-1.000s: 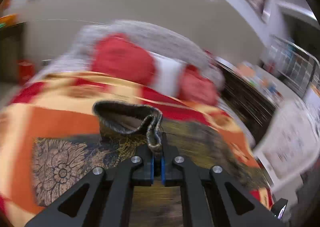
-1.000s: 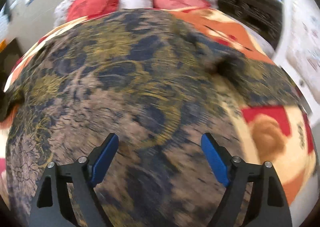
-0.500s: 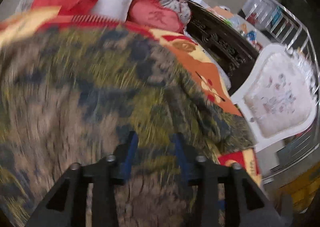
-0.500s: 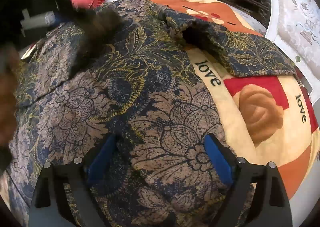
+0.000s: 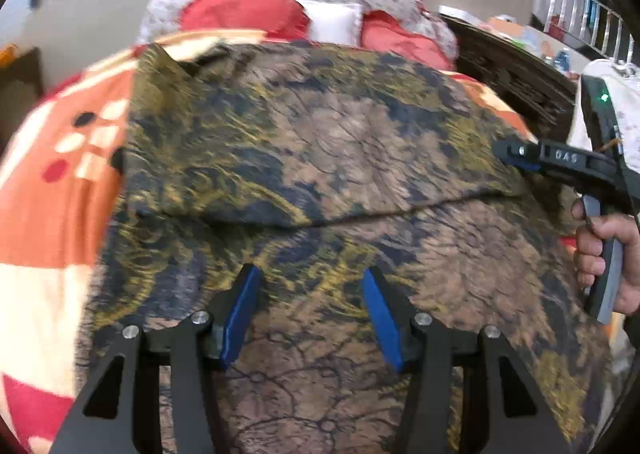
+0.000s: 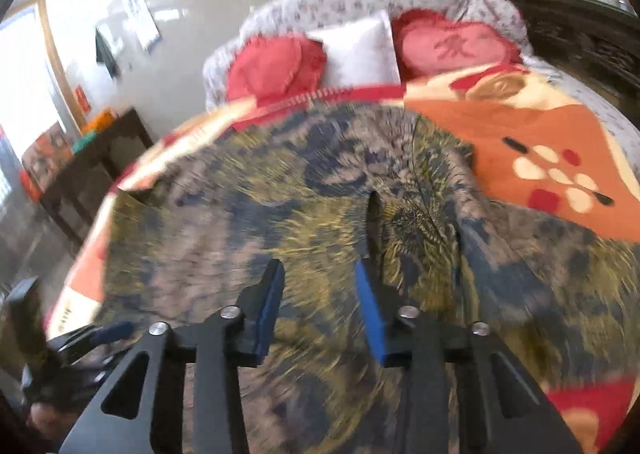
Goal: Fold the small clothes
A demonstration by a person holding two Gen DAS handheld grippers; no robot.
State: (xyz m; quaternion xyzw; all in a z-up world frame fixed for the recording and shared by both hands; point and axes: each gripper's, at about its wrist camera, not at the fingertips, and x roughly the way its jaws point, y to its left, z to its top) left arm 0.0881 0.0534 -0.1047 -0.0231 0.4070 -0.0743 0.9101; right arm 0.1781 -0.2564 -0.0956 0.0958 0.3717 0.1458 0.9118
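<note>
A dark blue, gold and brown patterned garment [image 5: 340,142] lies spread over the bed, its far part folded over the near part along a crease [image 5: 320,220]. My left gripper [image 5: 310,310] hovers over the near part; its jaws are opening, with nothing between the blue pads. My right gripper [image 6: 318,294] is over the same garment [image 6: 240,214], jaws closing but still apart, with no cloth seen pinched. In the left wrist view the right gripper [image 5: 520,158] reaches in at the garment's right edge, held by a hand [image 5: 604,254]. The right wrist view is blurred.
An orange, red and cream blanket [image 5: 60,194] covers the bed. Red and white pillows [image 6: 360,50] lean on the padded headboard. Dark wooden furniture [image 5: 512,82] stands at the right of the bed, another dark table [image 6: 92,158] at the left.
My left gripper, shut on the garment's hem a second ago, has let go, opened and dropped toward the cloth. My right jaws have narrowed from wide open, and that view has swung round.
</note>
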